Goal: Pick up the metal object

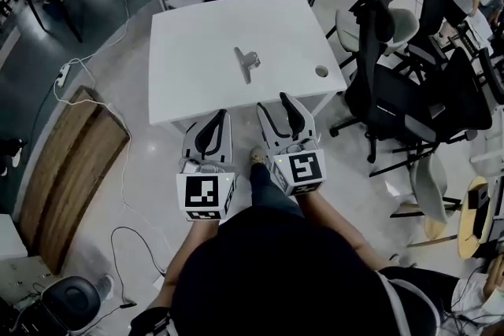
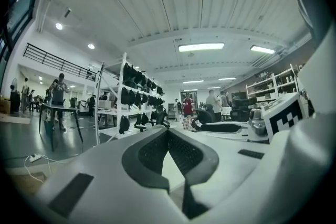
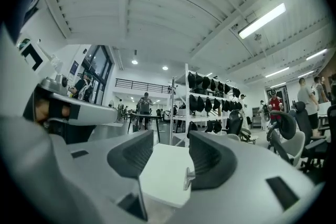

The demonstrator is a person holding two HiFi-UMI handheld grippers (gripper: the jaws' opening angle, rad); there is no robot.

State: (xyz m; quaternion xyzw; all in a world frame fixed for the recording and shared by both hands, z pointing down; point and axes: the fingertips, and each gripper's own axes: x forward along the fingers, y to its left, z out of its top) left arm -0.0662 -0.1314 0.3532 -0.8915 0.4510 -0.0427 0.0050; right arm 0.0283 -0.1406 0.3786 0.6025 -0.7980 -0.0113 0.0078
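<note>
A small metal object (image 1: 246, 62) lies near the middle of the white table (image 1: 201, 35). Both grippers hang below the table's near edge, apart from the object. My left gripper (image 1: 214, 122) is shut, its dark pads meeting with nothing between them (image 2: 168, 134). My right gripper (image 1: 277, 105) is open and holds nothing. In the right gripper view the table's near corner (image 3: 163, 176) shows through the gap of the right gripper (image 3: 171, 152), and the metal object (image 3: 188, 179) peeks out beside the right finger, partly hidden by it.
A round cable hole (image 1: 321, 71) sits near the table's right front corner. Several black office chairs (image 1: 409, 102) crowd the right side. A wooden board (image 1: 71, 161) lies on the floor at left, with a power strip (image 1: 63, 75) and cables. Shelving with bags (image 3: 207, 97) stands beyond.
</note>
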